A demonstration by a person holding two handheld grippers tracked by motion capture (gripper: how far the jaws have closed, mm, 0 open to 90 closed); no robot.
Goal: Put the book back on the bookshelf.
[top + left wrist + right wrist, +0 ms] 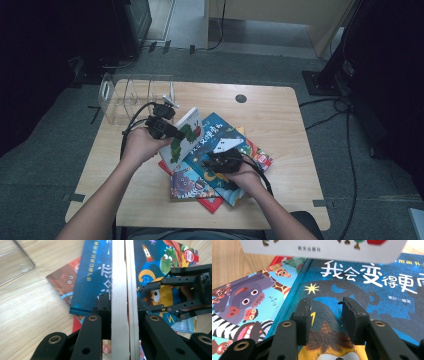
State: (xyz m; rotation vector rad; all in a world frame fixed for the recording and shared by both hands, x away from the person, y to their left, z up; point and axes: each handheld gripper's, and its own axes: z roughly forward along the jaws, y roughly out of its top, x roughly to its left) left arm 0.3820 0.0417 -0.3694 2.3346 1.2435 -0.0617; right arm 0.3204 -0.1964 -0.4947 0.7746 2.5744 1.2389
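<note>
A light wooden table point(280, 115) with rounded corners stands on grey carpet; a small dark round cable hole point(241, 98) sits near its far edge. At the table's far left corner stands a clear acrylic divider rack point(131, 96). Dark equipment and a black stand base point(320, 80) flank the table at the far left and far right, cables trail across the floor on the right, and tape marks lie on the carpet beside the near corners.

A loose pile of picture books lies around the middle of the table, toward the near edge. The left gripper point(167, 127) is clamped on the white caterpillar book point(184, 136), held tilted up above the left part of the pile; in the left gripper view its jaws press both sides of the book's pale edge point(123, 302). Under it lies the dark blue book point(212, 137) with white Chinese title characters, over an animal-face book point(186, 184) and a red book point(212, 204) at the bottom.

The right gripper point(222, 156) hovers over the blue book point(372, 297), jaws apart and holding nothing.
</note>
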